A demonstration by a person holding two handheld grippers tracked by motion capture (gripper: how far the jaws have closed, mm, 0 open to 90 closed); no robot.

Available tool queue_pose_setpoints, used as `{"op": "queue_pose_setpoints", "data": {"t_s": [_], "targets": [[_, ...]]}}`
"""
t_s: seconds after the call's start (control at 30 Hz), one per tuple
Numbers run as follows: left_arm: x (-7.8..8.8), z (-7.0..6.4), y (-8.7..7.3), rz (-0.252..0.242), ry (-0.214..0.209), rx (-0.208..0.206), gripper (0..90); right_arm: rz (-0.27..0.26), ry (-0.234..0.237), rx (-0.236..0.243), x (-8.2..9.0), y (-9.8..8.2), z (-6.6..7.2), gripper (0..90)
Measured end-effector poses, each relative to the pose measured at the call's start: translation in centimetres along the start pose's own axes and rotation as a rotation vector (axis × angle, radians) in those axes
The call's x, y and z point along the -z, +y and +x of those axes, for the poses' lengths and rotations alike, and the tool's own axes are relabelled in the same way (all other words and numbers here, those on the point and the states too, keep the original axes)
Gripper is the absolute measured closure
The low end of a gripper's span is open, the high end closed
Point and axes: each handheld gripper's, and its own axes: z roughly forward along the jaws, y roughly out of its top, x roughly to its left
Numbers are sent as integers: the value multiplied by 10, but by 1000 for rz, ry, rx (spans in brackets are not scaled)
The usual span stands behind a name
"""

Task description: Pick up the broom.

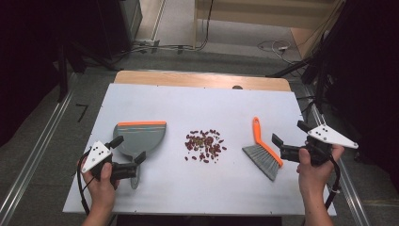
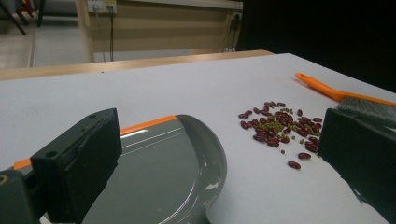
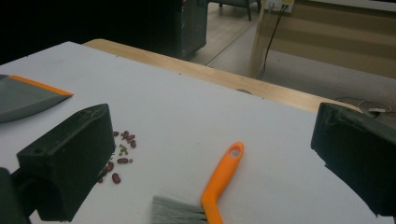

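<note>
While beans (image 1: 204, 145) scatter: one dustpan (image 1: 141, 136), one brush (image 1: 263, 150).

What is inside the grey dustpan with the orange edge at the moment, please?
The grey plastic dustpan with the orange lip looks empty; the red and green beans lie beside it. The left tool covers its handle end.

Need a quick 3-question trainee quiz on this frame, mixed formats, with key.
1. True or false: the left gripper is shut on the dustpan.
2. What lies between the dustpan and the brush? A) a cup B) a pile of beans C) a cloth
3. Fill in: the brush handle is ____ in colour.

Key: 1 false, both the left gripper and the right gripper are open and hold nothing; 2 B; 3 orange.
</note>
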Motion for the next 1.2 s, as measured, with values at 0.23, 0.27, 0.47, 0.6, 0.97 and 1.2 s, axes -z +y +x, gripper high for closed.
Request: {"op": "queue_pose_setpoints", "data": {"t_s": [0.23,0.27,0.47,0.6,0.97,1.2], "targets": [[0,1,-1,3,-4,3,0,80,-12,-13,-26,16,-3,28],[0,2,-2,2,-4,9,0,98,-2,-21,-31,17,-5,29],[-1,2,-3,7,-8,8,0,210,30,-120,-58,17,-16,216],[-3,1,-3,9,-18,4,0,282,21,-154,-74,10,-17,371],[-5,-2,-4,18,-35,-7,0,494,10,-185,-105,-22,-16,527],[-5,-2,-4,24,-34,-19,0,608,-19,-222,-114,-35,-18,637]]}}
